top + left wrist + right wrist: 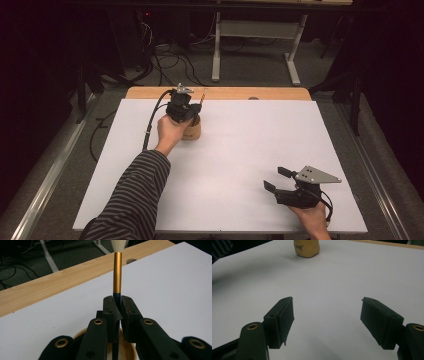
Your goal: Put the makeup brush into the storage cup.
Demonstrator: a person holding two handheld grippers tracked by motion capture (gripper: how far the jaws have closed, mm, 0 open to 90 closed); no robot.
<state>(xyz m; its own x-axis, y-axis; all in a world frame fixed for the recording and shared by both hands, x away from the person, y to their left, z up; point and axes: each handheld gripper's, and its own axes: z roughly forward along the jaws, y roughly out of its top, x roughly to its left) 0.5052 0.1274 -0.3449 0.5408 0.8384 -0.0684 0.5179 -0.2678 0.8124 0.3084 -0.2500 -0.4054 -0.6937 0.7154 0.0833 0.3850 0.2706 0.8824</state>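
My left gripper [118, 305] is shut on a brush [117, 275] with a dark handle, a gold ferrule and pale bristles; its tip points toward the table's far edge. Right below the jaws sits a tan wooden cup [125, 350], and the handle's lower end goes down toward its mouth. From above, the left gripper [192, 111] hovers over this cup [192, 131] at the back left of the white sheet, and the brush [202, 96] sticks out beyond it. My right gripper [276, 179] rests open near the front right, nothing between its jaws [327, 322]. The cup [306, 248] stands far ahead of it.
A white sheet [240, 150] covers the table; a strip of bare wood [240, 93] with a small hole shows along the far edge. Beyond lie a dark floor with cables and a white desk frame [255, 45].
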